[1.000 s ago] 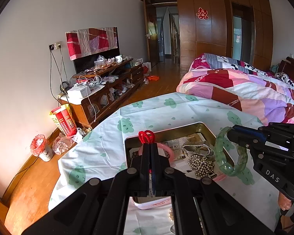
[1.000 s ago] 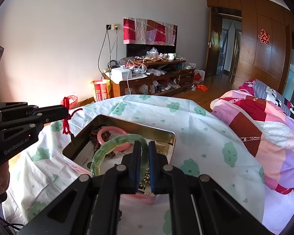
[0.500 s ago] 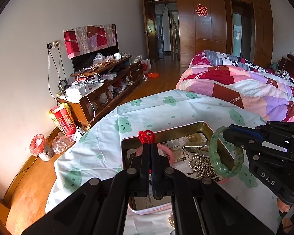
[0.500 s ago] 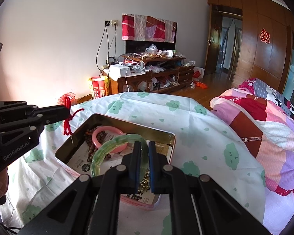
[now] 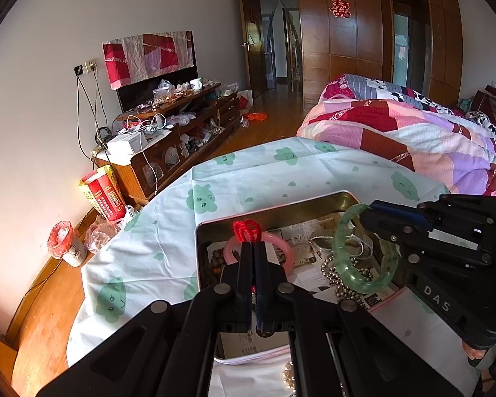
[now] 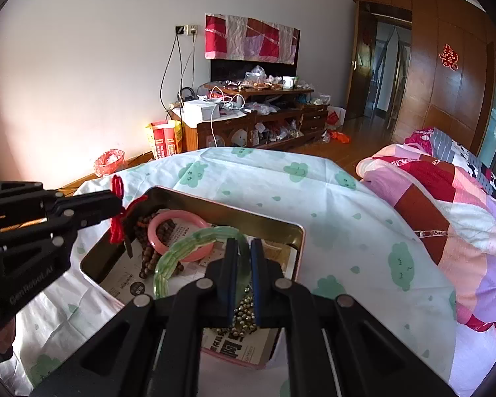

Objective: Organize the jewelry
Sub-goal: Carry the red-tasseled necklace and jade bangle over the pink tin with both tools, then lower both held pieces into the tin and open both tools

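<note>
The left hand-held gripper (image 5: 252, 248) is closed fully on a red knotted cord (image 5: 246, 230), from which a small dark pendant (image 6: 128, 248) hangs over the near left corner of the open tin (image 6: 299, 235). The right hand-held gripper (image 6: 244, 251) is clamped on the rim of a green bangle (image 5: 363, 251), held upright above the tin, which stands on the cloth-covered surface (image 5: 264, 178). Inside the tin a pink bangle (image 6: 178, 235), brown beads (image 6: 148, 258) and a metal bead chain (image 5: 335, 273) are seen. The green bangle is judged stiff, smooth and breakable, so it should be gripped across its band and lowered gently; the cord is soft and light, and the pendant may swing
</note>
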Demonstrator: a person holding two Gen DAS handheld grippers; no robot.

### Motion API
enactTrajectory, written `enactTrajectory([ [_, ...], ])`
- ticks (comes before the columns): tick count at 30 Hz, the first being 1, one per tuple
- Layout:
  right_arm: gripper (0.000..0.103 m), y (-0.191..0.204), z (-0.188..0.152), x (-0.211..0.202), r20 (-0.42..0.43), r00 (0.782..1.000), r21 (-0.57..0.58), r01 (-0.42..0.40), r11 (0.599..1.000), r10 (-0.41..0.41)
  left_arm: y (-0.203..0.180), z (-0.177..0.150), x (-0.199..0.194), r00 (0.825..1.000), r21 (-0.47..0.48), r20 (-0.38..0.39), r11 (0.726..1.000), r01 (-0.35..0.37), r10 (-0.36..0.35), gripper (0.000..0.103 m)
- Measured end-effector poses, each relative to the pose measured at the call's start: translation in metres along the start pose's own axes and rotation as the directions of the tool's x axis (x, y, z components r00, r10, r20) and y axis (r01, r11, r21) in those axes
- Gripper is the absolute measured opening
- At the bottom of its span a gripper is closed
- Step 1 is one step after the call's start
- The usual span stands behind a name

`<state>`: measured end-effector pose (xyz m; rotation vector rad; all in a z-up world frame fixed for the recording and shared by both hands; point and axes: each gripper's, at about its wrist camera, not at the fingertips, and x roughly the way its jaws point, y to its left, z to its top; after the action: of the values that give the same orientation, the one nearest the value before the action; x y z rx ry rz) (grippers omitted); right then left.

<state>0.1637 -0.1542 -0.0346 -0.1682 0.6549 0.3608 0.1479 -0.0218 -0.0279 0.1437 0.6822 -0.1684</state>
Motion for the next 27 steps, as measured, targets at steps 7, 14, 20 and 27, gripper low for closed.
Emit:
enactTrajectory([
  [7, 0.009, 0.006, -0.001, 0.01, -0.023, 1.0, -0.009, 0.002, 1.0, -0.002, -0.002, -0.005, 0.007, 1.0, 0.008, -0.019, 1.0, 0.003, -0.003, 0.0],
  [14, 0.009, 0.009, -0.004, 0.02, -0.051, 0.999, -0.021, 0.011, 1.0, -0.013, -0.003, -0.007, 0.013, 0.999, 0.013, -0.034, 1.0, 0.004, -0.004, 0.0],
  [20, 0.009, 0.012, -0.005, 0.026, -0.066, 0.998, -0.029, 0.016, 0.999, -0.018, -0.003, -0.01, 0.018, 0.999, 0.016, -0.05, 1.0, 0.003, -0.002, 0.0],
  [27, 0.009, 0.013, -0.006, 0.031, -0.074, 0.997, -0.033, 0.02, 0.999, -0.022, -0.004, -0.013, 0.023, 0.998, 0.025, -0.062, 1.0, 0.006, -0.005, 0.0],
])
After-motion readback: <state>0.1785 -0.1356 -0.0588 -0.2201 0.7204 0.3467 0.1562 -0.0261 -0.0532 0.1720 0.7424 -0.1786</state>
